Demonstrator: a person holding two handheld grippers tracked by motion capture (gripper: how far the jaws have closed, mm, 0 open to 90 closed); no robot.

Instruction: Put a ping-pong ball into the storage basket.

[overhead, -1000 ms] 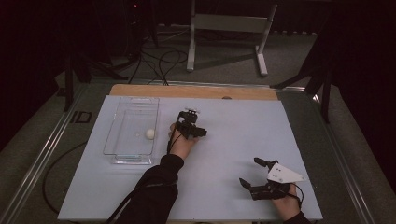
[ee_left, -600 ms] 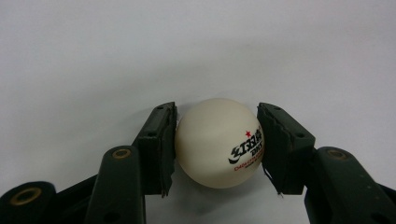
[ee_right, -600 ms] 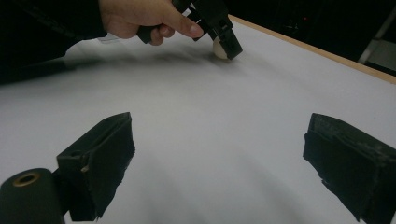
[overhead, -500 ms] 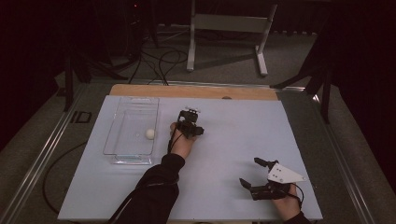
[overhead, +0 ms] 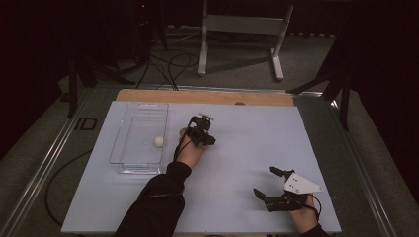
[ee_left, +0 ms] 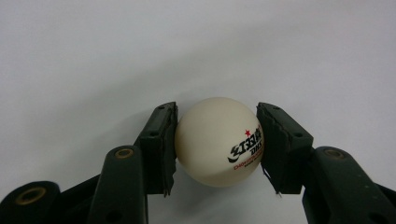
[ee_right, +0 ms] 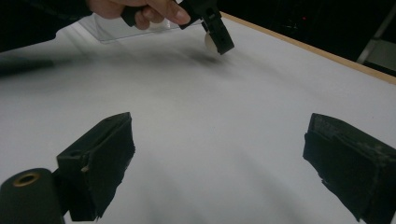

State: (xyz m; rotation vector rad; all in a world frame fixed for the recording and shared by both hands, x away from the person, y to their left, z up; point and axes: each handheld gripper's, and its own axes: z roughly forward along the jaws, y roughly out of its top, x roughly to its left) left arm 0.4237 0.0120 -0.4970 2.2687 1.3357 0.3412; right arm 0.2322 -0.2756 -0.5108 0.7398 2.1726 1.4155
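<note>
L gripper (ee_left: pixel 217 140) clamps a white ball (ee_left: pixel 218 141) w/ both pads; looks just off the table (overhead: pixel 247 148). R gripper (overhead: pixel 270 185) gapes wide, holding nothing. Another ball (overhead: pixel 158 141) sits in the clear tray (overhead: pixel 123 143).

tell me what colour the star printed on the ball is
Red, above black lettering on the white ball held by the left gripper; the left gripper view shows it best.

The ball (ee_left: pixel 219 141) looks like smooth, matt cream plastic with a printed black and red mark; the left gripper (ee_left: pixel 217 140) has black pads (ee_left: pixel 164 140) of rough, frayed-edged rubbery foam on hard, slightly glossy arms; the table (overhead: pixel 257 143) is a matt white sheet edged in bare wood; the tray (overhead: pixel 129 123) is clear glossy plastic.
</note>
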